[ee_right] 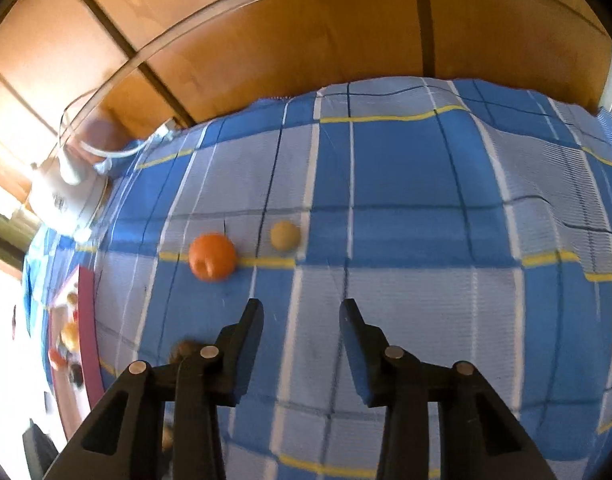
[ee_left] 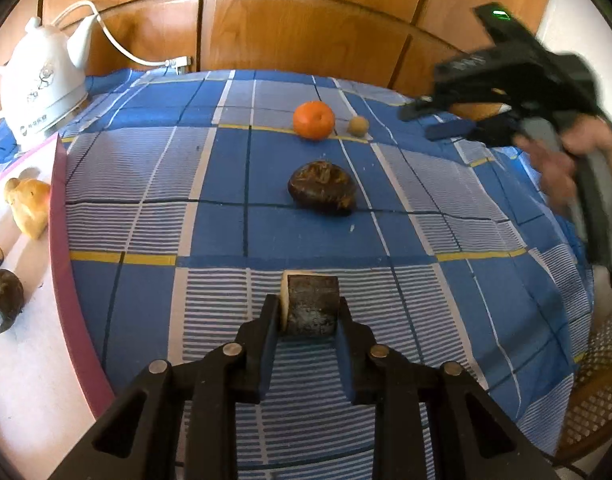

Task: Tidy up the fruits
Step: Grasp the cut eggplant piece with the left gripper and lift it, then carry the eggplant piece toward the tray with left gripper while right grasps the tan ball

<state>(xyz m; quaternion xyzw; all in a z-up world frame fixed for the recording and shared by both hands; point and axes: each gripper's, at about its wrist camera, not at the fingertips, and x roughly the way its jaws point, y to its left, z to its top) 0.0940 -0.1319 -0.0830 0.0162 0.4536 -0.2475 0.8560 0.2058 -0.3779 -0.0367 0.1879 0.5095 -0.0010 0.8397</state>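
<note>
My left gripper (ee_left: 307, 314) is shut on a dark chunk of fruit (ee_left: 312, 292) with a pale cut side, held just above the blue checked tablecloth (ee_left: 210, 232). Beyond it lie a dark brown wrinkled fruit (ee_left: 323, 187), an orange (ee_left: 313, 119) and a small tan ball-shaped fruit (ee_left: 358, 125). My right gripper (ee_right: 302, 308) stands open over bare cloth with nothing between its fingers. The orange (ee_right: 212, 256) and the tan fruit (ee_right: 285, 235) lie ahead of it, to the left. The dark fruit (ee_right: 182, 350) peeks out behind its left finger. From the left wrist view, the right gripper (ee_left: 434, 120) hovers blurred at the far right.
A white tray with a pink rim (ee_left: 62, 216) at the left holds a yellowish fruit (ee_left: 30, 204) and a dark one (ee_left: 2, 300). A white kettle (ee_left: 42, 80) with its cord stands at the back left, before wooden panels. A cane chair (ee_left: 602, 400) sits past the table's right edge.
</note>
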